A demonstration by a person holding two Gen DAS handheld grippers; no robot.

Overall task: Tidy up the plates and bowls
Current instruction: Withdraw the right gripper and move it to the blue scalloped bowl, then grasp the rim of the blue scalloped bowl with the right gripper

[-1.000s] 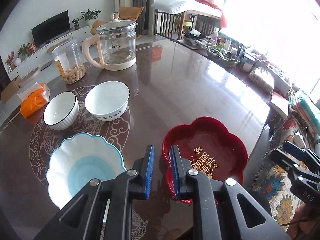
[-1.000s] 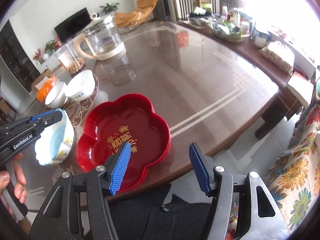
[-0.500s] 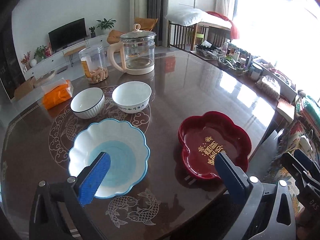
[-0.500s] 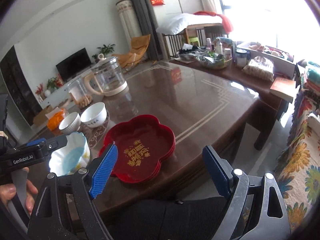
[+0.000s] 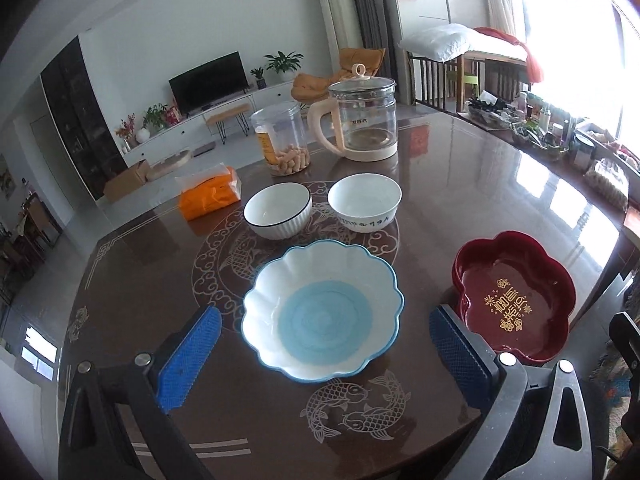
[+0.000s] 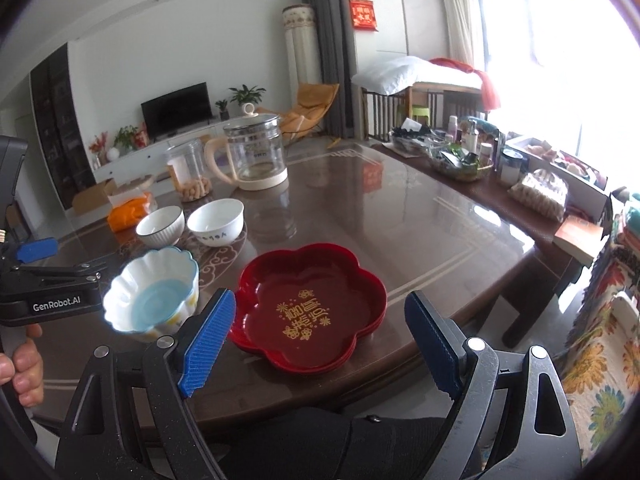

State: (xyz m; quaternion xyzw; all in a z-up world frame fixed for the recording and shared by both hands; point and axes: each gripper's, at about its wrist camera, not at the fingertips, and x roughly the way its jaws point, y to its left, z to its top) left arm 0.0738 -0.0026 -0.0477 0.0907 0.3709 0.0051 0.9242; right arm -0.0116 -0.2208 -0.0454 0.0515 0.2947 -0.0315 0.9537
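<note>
A scalloped white bowl with a blue centre (image 5: 322, 310) (image 6: 154, 294) sits on the dark table near its front edge. A red flower-shaped plate (image 5: 514, 296) (image 6: 312, 306) lies to its right. Two small white bowls stand behind them: a ribbed one with a dark rim (image 5: 277, 210) (image 6: 160, 226) and a plain one with blue writing (image 5: 364, 202) (image 6: 215, 222). My left gripper (image 5: 320, 356) is open wide and empty, held in front of the scalloped bowl. My right gripper (image 6: 320, 338) is open and empty, in front of the red plate.
A glass kettle (image 5: 360, 120), a clear jar of snacks (image 5: 282, 144) and an orange tissue pack (image 5: 210, 196) stand at the back of the table (image 5: 460, 208). Bottles and baskets (image 6: 460, 152) crowd the far right edge. A flowered sofa (image 6: 600, 368) is to the right.
My left gripper opened from nearly shut to wide open. Both grippers pulled back and rose, and the right one opened wider. The dishes did not move.
</note>
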